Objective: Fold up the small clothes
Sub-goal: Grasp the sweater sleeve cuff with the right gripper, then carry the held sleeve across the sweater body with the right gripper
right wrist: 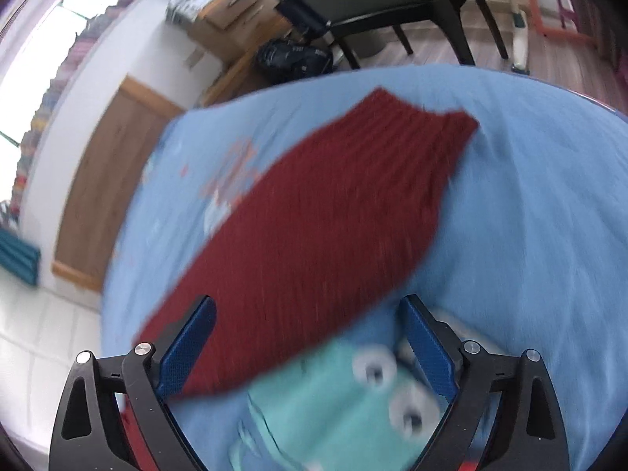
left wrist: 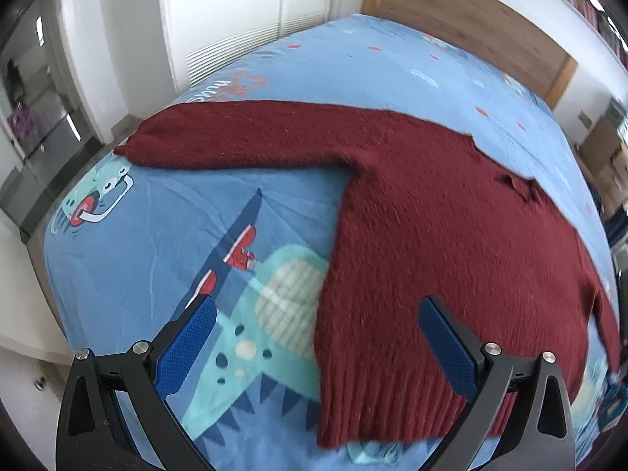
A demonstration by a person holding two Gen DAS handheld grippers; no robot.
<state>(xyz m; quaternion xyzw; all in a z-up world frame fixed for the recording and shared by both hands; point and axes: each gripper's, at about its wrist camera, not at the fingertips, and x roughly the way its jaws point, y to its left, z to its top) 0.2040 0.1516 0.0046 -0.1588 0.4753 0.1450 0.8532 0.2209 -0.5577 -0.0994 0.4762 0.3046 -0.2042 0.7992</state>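
Observation:
A dark red knitted sweater [left wrist: 431, 235] lies flat on a blue cartoon-print bedsheet [left wrist: 157, 235]. One sleeve stretches out to the far left. My left gripper [left wrist: 318, 314] is open, hovering above the sweater's ribbed hem, with the hem's left corner between its blue fingers [left wrist: 188, 345]. In the right wrist view the other red sleeve [right wrist: 314, 227] runs away from me to its ribbed cuff. My right gripper [right wrist: 310, 314] is open above the near part of that sleeve. This view is blurred.
The bed [right wrist: 530, 235] fills both views. A white wardrobe [left wrist: 243, 19] and a wooden headboard [left wrist: 471, 19] stand beyond it. A dark chair [right wrist: 392, 8], a black bag [right wrist: 294, 57] and a wooden cabinet [right wrist: 110, 180] stand on the floor past the bed's edge.

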